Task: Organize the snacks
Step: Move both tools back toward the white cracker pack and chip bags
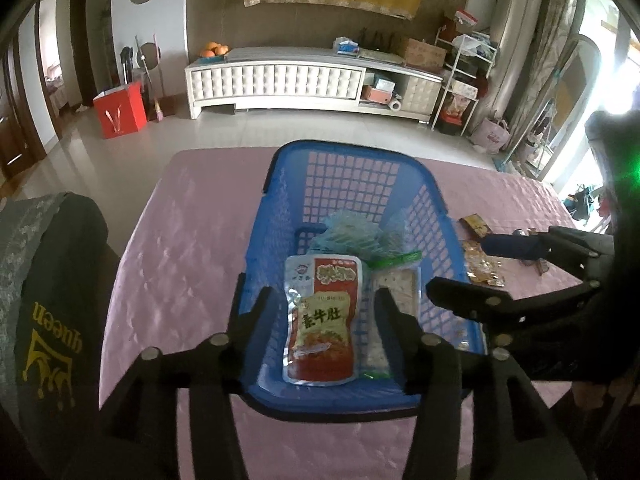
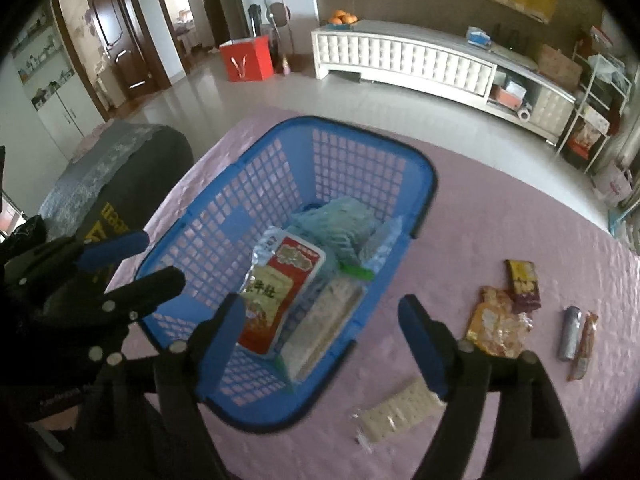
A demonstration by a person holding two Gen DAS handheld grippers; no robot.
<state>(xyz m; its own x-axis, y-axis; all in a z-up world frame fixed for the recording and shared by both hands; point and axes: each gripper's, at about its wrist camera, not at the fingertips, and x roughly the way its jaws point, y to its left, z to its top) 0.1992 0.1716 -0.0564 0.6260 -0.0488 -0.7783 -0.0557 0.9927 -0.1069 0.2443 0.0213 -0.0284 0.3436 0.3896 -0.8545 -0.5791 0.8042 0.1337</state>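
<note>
A blue lattice basket (image 1: 348, 184) (image 2: 248, 184) stands on the pink table. Inside lie a red-and-yellow snack packet (image 1: 322, 320) (image 2: 280, 292), a clear cracker packet (image 1: 396, 288) (image 2: 328, 320) and pale blue packets (image 1: 348, 236) (image 2: 340, 220). My left gripper (image 1: 324, 304) (image 2: 156, 258) hangs open over the basket's near end, its fingers on either side of the red packet without touching it. My right gripper (image 2: 322, 304) (image 1: 468, 266) is wide open over the basket's near right corner, holding nothing.
Loose snacks lie on the cloth right of the basket: a cracker packet (image 2: 400, 412), an orange packet (image 2: 496, 328), a dark purple packet (image 2: 522, 286), a silver stick (image 2: 570, 332) and a red stick (image 2: 584, 344). A draped chair back (image 1: 52, 280) stands at the left.
</note>
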